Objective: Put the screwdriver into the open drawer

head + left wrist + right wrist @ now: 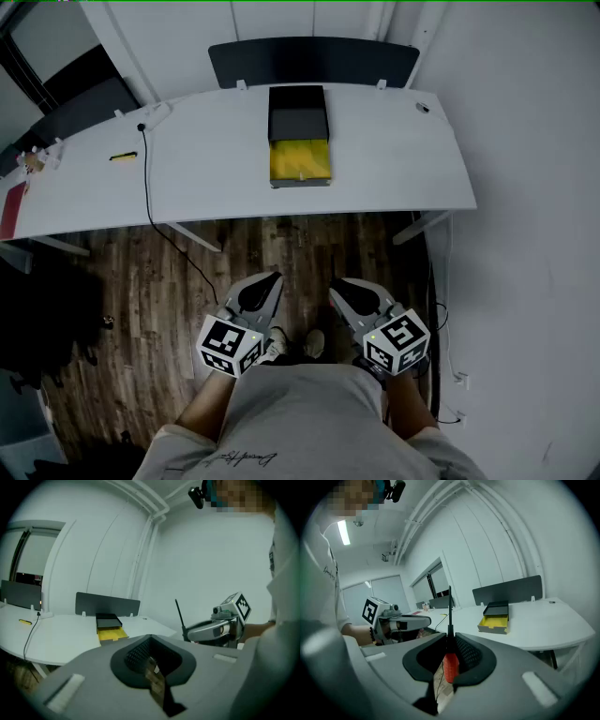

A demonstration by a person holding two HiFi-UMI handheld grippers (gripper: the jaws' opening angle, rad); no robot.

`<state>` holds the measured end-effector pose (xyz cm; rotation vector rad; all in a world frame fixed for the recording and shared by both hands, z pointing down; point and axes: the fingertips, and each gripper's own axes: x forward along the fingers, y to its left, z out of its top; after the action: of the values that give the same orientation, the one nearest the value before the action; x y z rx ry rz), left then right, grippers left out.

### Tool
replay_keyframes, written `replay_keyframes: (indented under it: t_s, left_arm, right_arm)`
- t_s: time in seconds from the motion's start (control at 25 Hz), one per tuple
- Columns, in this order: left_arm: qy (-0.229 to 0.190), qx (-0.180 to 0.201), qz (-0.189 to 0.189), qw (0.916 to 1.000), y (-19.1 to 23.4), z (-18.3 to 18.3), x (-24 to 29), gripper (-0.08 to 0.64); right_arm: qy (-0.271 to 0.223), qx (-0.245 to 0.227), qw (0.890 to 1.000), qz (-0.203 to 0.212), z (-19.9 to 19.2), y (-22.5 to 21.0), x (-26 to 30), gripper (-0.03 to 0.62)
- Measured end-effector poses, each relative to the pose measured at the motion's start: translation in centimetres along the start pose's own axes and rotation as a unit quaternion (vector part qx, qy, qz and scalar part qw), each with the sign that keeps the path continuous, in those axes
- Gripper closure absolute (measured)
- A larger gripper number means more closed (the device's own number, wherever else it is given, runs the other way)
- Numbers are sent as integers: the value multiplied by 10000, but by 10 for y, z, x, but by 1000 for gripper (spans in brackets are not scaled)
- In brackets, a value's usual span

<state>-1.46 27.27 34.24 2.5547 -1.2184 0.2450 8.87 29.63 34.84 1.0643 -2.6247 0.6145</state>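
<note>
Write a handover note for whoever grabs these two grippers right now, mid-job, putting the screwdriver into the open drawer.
Right gripper: shut on the screwdriver, red handle between the jaws, black shaft pointing up.
Left gripper: jaws slightly apart, nothing between them.
Drawer: open, yellow inside, on the white table, well ahead of both grippers.
Done: screwdriver is in hand.
Left: step up to the table, lay the screwdriver in the drawer, release.
</note>
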Motion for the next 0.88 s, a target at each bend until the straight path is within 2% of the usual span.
replay_keyframes:
  t_s: [0.4, 0.88]
  left_arm:
    - [-98, -6, 51, 9999, -4, 2, -16, 560]
    - [-182, 17, 155, 9997, -25, 2, -16, 560]
  right_arm:
    - [11, -77, 10000, -8, -2, 7, 0, 518]
    - [9, -71, 9997, 254, -8, 8, -16, 518]
